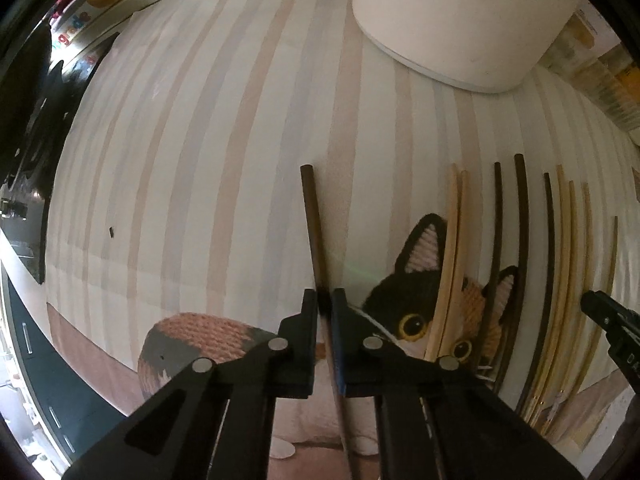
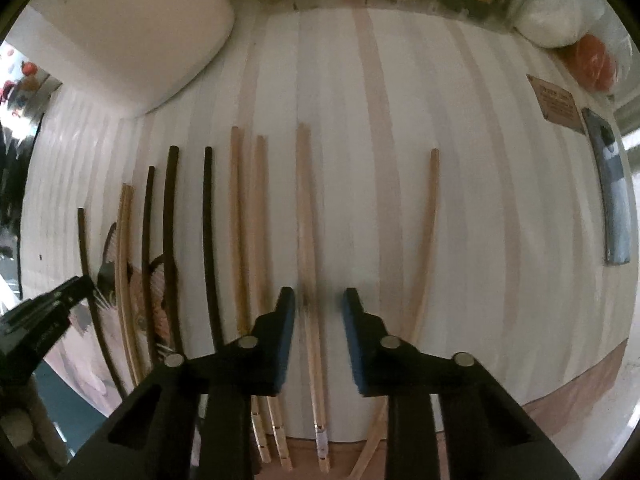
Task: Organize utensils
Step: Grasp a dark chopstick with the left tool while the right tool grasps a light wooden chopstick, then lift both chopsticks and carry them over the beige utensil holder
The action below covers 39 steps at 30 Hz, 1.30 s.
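Between the left gripper (image 1: 325,300) fingertips: one dark brown chopstick (image 1: 313,224), clamped with the jaws nearly together, running forward over the striped tablecloth (image 1: 200,160). Just right of it, lying across a cat-face mat (image 1: 416,312): a pale pair of chopsticks (image 1: 452,248), then dark sticks (image 1: 520,220) and more pale ones toward the cloth's edge, all roughly parallel. Farther ahead, well apart from the sticks: a large white container (image 1: 460,20).

Over on the right side, the right gripper (image 2: 319,300) jaws spread wide apart, gripping nothing, straddling a pale wooden chopstick (image 2: 306,220) flat on the cloth; touching it or not, cannot tell. To the right of that, a lone pale chopstick (image 2: 428,220); to the left, two more pale ones (image 2: 248,220) and a row of dark ones (image 2: 208,220). Near the far right edge, a grey flat object (image 2: 616,208) and a brown tag (image 2: 558,104).
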Motion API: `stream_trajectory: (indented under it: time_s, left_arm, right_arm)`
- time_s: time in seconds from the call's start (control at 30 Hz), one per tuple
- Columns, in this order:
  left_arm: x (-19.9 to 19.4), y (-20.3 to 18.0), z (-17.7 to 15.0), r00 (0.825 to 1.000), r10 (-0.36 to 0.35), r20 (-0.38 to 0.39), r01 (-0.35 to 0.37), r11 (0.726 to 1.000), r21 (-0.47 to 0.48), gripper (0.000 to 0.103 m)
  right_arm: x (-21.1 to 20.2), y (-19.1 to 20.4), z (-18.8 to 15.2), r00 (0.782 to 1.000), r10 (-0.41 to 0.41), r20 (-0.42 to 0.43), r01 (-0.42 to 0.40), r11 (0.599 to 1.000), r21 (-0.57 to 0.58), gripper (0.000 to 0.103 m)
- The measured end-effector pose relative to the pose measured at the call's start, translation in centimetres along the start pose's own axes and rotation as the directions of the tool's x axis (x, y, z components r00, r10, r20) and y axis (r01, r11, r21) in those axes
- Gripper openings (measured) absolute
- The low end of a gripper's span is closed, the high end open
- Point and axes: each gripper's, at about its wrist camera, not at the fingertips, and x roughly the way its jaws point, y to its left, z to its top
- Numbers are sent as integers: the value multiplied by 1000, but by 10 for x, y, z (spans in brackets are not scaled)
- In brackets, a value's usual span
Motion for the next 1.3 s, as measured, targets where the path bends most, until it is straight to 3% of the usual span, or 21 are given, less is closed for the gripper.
stream_trajectory:
  time_s: [0.1,0.33,0.53,0.73,0.9,1.03,1.3]
  left_arm:
    - [0,12,12,1000,1,4,-1,1000,-4,4]
    - [2,20,26,1000,-8,26,7,1000,21,3]
    - [5,17,9,999,12,32,-15,996,88,4]
    - [5,15,3,999,29,45,-31,997,64,4]
    - [-17,-6,-1,995,27,96,-33,998,58,4]
    - [-43,3,-10,989,4,145,-9,999,37,3]
    - [-97,5,-27,968,-11,252,3,999,32,3]
  right_arm:
    - [0,0,-5,1000,-11,-7,12,1000,14,7]
    - [5,-23,-8,999,7,-43,-5,999,53,7]
    - [6,-28,-4,997,-7,-83,10,999,32,7]
    - [11,-19,19,995,-22,-93,26,999,48,7]
    - [4,-23,20,999,20,-36,-17,997,82,6]
    - [-16,-24,14,998,43,47,-47,995,88,6]
    - [-61,-13,8,979,88,186,-100,993,57,6]
